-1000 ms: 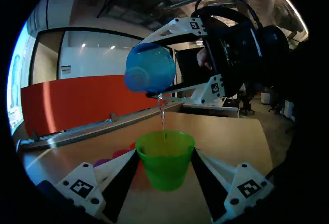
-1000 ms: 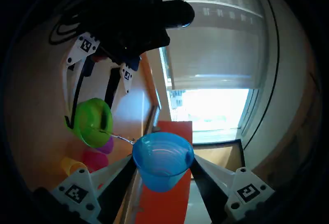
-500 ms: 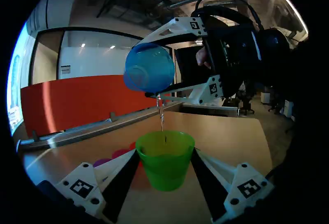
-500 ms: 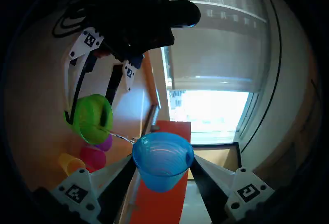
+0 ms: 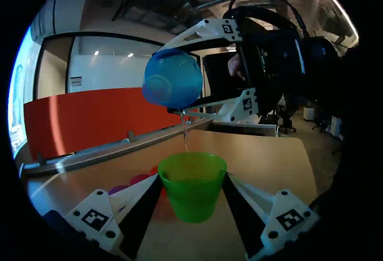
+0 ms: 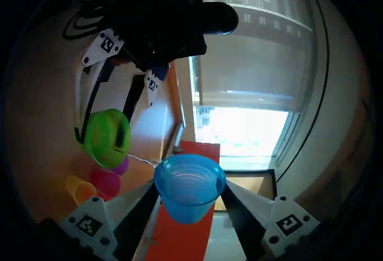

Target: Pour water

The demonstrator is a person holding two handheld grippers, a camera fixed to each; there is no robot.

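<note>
Wooden table (image 5: pixel 268 155), with an orange partition (image 5: pixel 95 117) and a glass wall behind at 10 o'clock; I can't read the small sign (image 5: pixel 76 83) there. My left gripper (image 5: pixel 192 178) clamps the upright green cup (image 5: pixel 192 196) at 6 o'clock. At 12, my right gripper (image 6: pixel 190 185) grips the tipped blue cup (image 5: pixel 173 78), and a thin stream (image 5: pixel 185 136) falls into the green one. The fingers carry square marker tags (image 5: pixel 94 219).
</note>
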